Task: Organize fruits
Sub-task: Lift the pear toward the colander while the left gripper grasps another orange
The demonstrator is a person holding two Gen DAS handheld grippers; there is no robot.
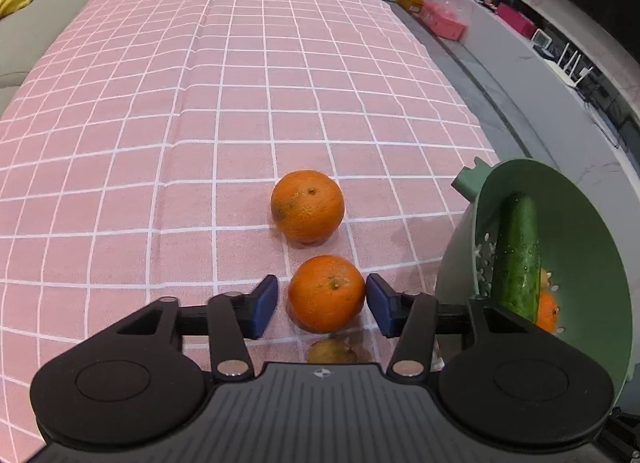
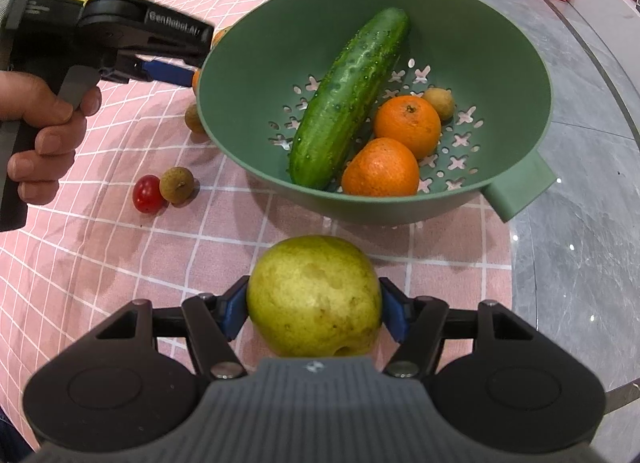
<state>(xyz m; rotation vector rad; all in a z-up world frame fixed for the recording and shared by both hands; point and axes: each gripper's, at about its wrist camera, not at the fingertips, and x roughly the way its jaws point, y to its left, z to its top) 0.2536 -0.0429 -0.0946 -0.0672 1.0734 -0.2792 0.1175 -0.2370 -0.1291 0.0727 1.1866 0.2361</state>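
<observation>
My left gripper straddles an orange lying on the pink checked cloth. The right pad touches its side and the left pad stands a small gap away. A second orange sits just beyond. My right gripper is shut on a yellow-green pear, in front of the green colander. The colander holds a cucumber, two oranges and a small brown fruit.
A cherry tomato and a brown longan-like fruit lie left of the colander, with another brown fruit by its wall. A hand grips the left tool. The table edge and grey floor run close on the right.
</observation>
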